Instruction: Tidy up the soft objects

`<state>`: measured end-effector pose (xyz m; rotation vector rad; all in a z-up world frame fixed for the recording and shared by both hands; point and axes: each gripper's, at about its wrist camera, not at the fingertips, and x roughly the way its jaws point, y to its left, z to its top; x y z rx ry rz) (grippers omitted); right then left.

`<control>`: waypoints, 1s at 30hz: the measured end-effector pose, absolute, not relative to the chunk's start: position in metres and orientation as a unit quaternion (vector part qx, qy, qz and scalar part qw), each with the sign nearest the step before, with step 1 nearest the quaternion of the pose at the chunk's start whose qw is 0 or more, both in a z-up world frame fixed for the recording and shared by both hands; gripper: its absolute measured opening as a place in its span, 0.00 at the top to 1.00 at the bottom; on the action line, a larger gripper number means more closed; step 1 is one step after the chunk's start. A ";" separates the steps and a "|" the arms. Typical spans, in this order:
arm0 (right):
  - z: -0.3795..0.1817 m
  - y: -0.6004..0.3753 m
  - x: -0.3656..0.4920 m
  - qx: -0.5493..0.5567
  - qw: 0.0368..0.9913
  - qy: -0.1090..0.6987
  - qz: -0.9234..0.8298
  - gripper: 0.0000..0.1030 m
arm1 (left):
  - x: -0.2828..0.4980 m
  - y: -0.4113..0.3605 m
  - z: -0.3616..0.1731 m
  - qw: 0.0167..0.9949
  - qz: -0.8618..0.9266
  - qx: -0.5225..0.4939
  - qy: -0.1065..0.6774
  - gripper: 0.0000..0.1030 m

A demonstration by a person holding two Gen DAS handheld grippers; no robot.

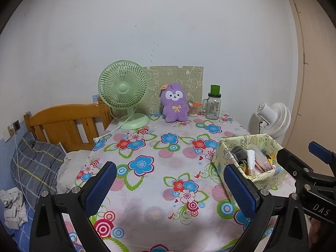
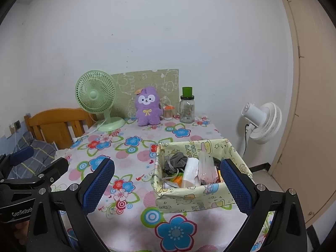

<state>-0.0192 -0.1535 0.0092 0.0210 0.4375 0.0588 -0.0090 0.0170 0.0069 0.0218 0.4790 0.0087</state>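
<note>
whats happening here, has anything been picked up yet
Nothing yet. A person holds two grippers over a table with a flowered cloth. The left gripper and the right gripper both hang with jaws open and empty. The purple plush sits untouched at the far edge, between a green fan and a jar. A paper-lined box of odds and ends stands near the right gripper.

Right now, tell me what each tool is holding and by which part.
Nothing is held. The left tool and the right tool are both open and bare above the table; the purple plush toy sits untouched at the far edge.
</note>
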 end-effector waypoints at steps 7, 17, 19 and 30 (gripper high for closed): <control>0.009 -0.153 -0.018 0.010 0.975 0.219 0.031 0.01 | -0.008 0.018 0.006 0.971 0.005 0.011 0.238 0.00; 0.008 -0.151 -0.016 0.010 0.975 0.219 0.032 0.01 | -0.007 0.018 0.006 0.971 0.005 0.011 0.239 0.00; 0.008 -0.151 -0.016 0.010 0.975 0.219 0.031 0.01 | -0.007 0.018 0.006 0.971 0.005 0.011 0.238 0.00; 0.009 -0.153 -0.013 0.013 0.975 0.218 0.031 0.01 | -0.004 0.021 0.004 0.971 0.005 0.008 0.241 0.00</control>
